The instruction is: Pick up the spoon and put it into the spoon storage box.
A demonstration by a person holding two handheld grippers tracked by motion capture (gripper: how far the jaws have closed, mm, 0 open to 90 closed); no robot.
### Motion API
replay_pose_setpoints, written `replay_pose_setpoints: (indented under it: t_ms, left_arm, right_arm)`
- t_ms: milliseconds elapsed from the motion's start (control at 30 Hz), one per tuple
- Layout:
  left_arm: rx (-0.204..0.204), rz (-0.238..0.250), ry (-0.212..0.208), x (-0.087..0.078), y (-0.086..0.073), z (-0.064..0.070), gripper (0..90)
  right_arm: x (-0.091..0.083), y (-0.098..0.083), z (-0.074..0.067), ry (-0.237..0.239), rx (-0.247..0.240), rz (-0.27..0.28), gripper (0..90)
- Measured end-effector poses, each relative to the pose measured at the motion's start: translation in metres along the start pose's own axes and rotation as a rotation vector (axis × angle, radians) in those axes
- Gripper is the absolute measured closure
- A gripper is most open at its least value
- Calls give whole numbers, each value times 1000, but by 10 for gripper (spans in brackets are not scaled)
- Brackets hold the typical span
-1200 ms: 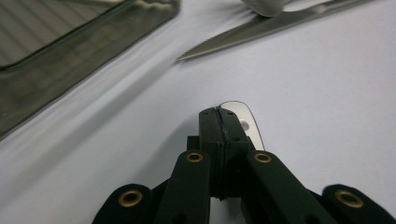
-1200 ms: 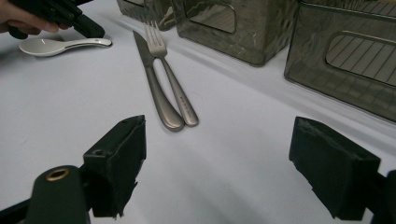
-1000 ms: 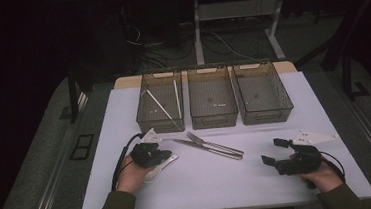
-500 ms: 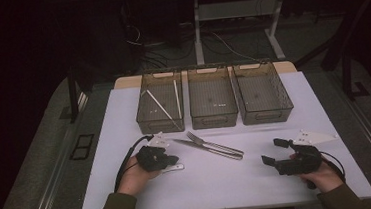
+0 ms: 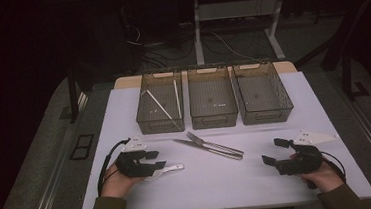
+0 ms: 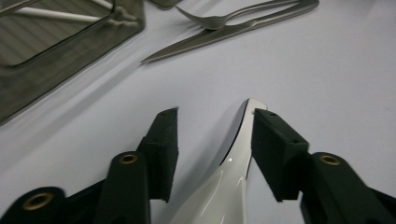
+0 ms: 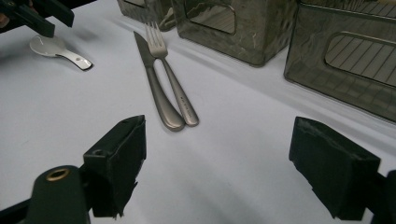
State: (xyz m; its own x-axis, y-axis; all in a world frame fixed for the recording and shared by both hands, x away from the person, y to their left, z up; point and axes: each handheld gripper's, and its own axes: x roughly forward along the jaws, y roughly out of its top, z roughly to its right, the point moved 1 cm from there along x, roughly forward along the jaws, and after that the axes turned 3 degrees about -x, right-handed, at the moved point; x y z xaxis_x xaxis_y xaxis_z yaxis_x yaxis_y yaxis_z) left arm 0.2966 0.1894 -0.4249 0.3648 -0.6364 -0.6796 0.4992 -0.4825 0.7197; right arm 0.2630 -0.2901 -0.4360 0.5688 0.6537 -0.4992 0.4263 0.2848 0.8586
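The left gripper (image 6: 212, 140) has just been opening; its jaws are spread around the white spoon (image 6: 224, 186), the right pad just beside it. Better to centre on the handle before pinching. The glossy spoon lies on the surface (image 5: 219, 182), near the knife (image 5: 197, 146). The right gripper (image 7: 233, 163) is spread, empty.

No legible text, label, brand, number or sign anywhere. In the right gripper view, ahead of the right tongs (image 7: 215, 168), the fork (image 7: 170, 70) handle carries a small stamped mark; it is too fine to read. In the high view, the middle bin (image 5: 213, 113) beyond the tongs shows a pale speck on its floor, possibly a marking, unreadable. The knife (image 7: 154, 77) lying beside the fork shows no mark.
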Motion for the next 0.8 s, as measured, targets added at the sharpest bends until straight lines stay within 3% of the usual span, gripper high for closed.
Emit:
replay_pose_setpoints:
  t_ms: [267, 400, 533, 667, 767, 800]
  left_arm:
    - [-39, 6, 24, -12, -20, -8, 451]
    - [-60, -13, 16, -10, -26, -12, 433]
    - [-51, -44, 0, -8, -28, -14, 430]
    - [-56, -45, -3, -6, -28, -13, 430]
    - [-37, -70, -7, -5, -29, -13, 430]
    - [-49, -64, -5, -3, -29, -12, 430]
  right_arm:
    - [0, 0, 0, -1, -2, -2, 188]
    - [1, 0, 0, -3, -3, -4, 188]
    - [1, 0, 0, -4, -3, -4, 189]
    - [0, 0, 1, -5, -2, -4, 188]
    - [0, 0, 1, -5, -3, -5, 188]
    - [0, 0, 0, -5, -4, -5, 188]
